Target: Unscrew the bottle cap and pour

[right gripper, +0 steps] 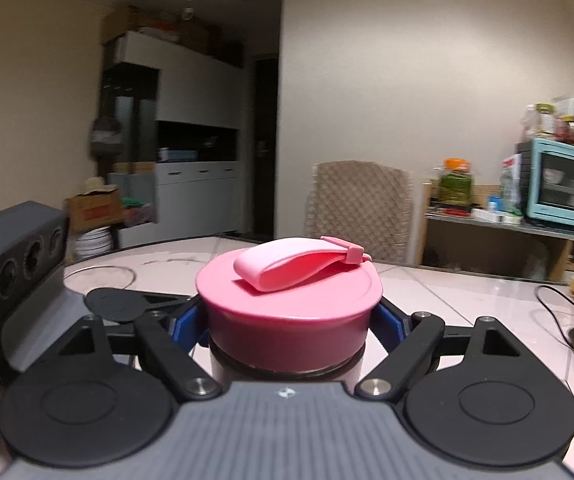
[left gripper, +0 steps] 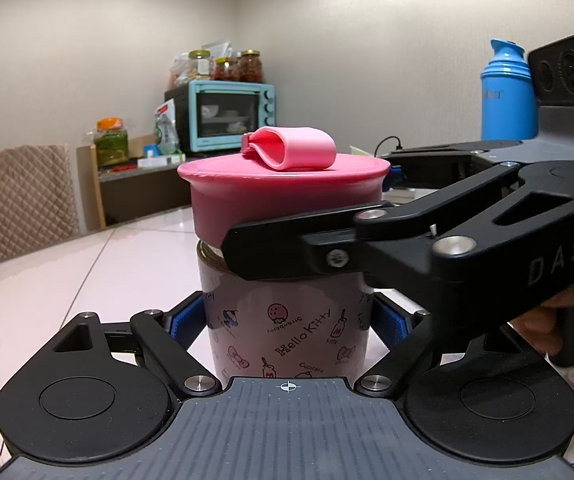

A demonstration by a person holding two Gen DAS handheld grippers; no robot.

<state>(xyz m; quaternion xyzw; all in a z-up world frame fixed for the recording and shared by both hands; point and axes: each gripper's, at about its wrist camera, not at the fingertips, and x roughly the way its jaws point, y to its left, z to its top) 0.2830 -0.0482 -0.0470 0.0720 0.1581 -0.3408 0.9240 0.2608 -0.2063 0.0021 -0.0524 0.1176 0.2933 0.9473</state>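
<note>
The bottle, a printed one with cartoon figures, stood upright on the pale tiled bench, near the middle of both views. The left claw was clenched on the bottle's body, its blue pads pressed against the sides at three and nine o'clock in the left wrist view. The right claw reached in from three o'clock in that same view and was grasping the pink cap; in the right wrist view its blue pads sat against the cap's wall at three and nine o'clock.

The cap sat level and fully down on the bottle's neck, with its soft pink carry loop lying flat on top. No gap showed between cap and neck.

Judged from this, the task was at its start: both grips looked set, one to steady the body and one to turn the cap, but the unscrewing was not yet done, and the lifting away of the cap and the pour were all left. No cup or bowl to pour into showed close by in either view.
</note>
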